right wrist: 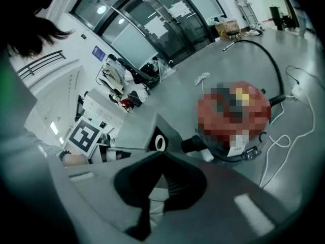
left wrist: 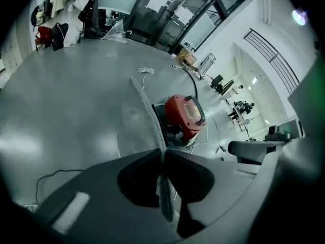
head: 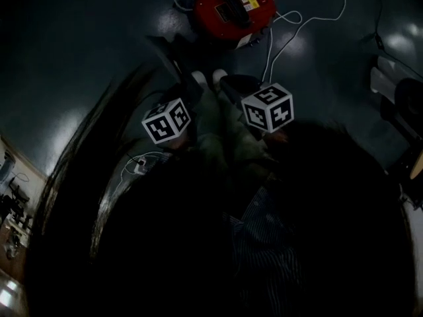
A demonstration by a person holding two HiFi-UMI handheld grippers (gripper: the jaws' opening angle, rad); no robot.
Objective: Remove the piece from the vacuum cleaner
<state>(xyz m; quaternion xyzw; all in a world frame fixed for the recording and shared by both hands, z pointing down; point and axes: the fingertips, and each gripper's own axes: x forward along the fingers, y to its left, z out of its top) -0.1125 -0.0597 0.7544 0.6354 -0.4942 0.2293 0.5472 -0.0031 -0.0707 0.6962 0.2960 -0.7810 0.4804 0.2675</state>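
Observation:
The vacuum cleaner [head: 232,8] is a round red canister on the grey floor, ahead of both grippers. It shows in the left gripper view [left wrist: 183,117] and, under a mosaic patch, in the right gripper view [right wrist: 233,116]. A black hose [right wrist: 266,65] arcs from behind it, and a black socket [right wrist: 195,144] juts from its near side. My left gripper [head: 188,88] [left wrist: 147,121] and right gripper [head: 234,84] [right wrist: 157,131] hang side by side short of the canister. On each, the jaws are pressed together, and I see nothing between them. Neither touches the vacuum cleaner.
White cables [head: 291,25] loop on the floor beside the canister, and another coil [left wrist: 146,71] lies further off. My own legs and white shoes [head: 208,79] stand between the grippers. Dark equipment [head: 396,98] stands at the right; glass doors [right wrist: 152,19] and desks are far off.

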